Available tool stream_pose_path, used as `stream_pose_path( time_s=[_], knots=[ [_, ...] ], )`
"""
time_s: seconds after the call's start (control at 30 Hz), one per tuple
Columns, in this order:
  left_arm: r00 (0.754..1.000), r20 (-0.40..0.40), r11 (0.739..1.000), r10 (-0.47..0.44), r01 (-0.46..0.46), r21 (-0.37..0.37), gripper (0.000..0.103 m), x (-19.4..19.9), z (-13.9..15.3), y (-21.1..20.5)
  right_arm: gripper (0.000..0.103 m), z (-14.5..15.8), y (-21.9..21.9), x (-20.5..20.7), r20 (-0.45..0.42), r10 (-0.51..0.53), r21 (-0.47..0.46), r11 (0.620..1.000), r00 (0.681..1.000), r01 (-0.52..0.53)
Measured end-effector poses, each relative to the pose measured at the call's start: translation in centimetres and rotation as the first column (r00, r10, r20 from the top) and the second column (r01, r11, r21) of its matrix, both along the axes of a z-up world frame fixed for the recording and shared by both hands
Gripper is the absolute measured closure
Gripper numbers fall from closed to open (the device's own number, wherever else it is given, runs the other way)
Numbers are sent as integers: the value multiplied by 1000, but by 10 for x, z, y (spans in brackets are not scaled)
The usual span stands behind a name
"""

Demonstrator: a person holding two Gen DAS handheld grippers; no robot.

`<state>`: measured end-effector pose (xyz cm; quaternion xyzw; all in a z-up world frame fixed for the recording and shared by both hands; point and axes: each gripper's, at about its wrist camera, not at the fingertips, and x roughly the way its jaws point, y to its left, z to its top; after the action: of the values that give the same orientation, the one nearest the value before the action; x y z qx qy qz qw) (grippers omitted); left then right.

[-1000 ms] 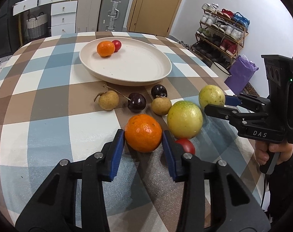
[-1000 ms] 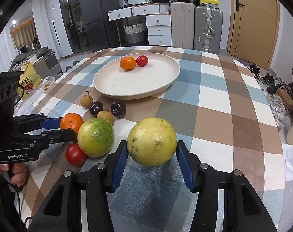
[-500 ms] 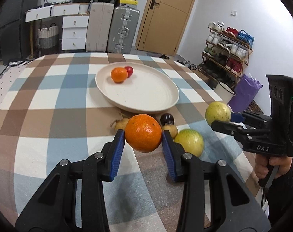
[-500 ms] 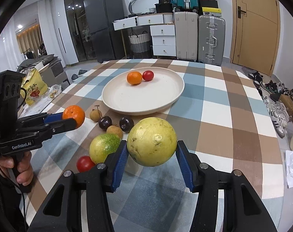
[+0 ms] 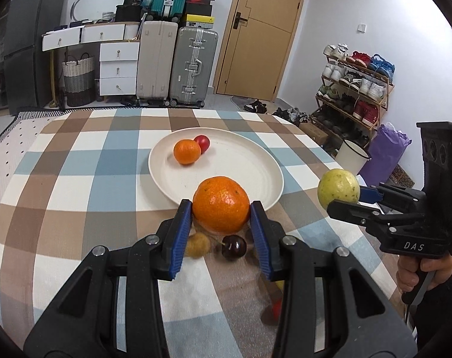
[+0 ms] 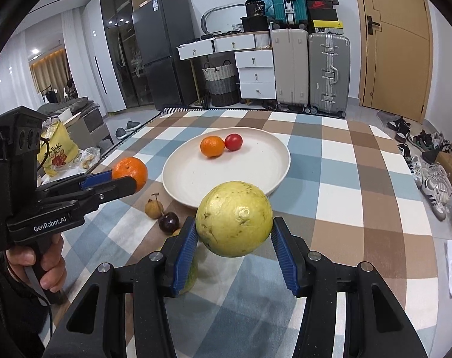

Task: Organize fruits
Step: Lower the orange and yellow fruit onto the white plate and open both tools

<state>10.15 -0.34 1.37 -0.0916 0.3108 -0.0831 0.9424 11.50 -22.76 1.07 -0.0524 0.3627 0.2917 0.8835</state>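
Orange and yellow are both airborne now: a second ago the orange and the yellow fruit were sitting on the checked tablecloth with the rest of the pile, and both have since been lifted clear and tipped toward the plate. The left gripper has its blue pads clamped on either side of the orange, partly closed around it. The right gripper does the same with the yellow fruit (a wider hold, since that one's bigger).

So both pickups look solid, nothing slipping that I can see. The plate sits just ahead of both grippers and already has a small orange and a red tomato touching each other near the far side, with lots of bare space in front of them.

Left behind on the cloth below: a dark cherry, a brownish little fruit, and a blurry red one near the left gripper's right finger. My guess is these two go onto the plate next, then back for the small stuff.
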Motion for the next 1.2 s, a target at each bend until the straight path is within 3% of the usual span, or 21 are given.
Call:
stream_pose_path(
  time_s=[0.67,1.2],
  knots=[
    [1000,-15,999,27,-27,17,66,55,-12,5,52,-9,26,45,-15,11,35,999,1000,-10],
    [997,-68,998,36,-32,51,66,82,-37,4,52,-39,50,75,-73,27,-3,1000,997,-27]
  ],
)
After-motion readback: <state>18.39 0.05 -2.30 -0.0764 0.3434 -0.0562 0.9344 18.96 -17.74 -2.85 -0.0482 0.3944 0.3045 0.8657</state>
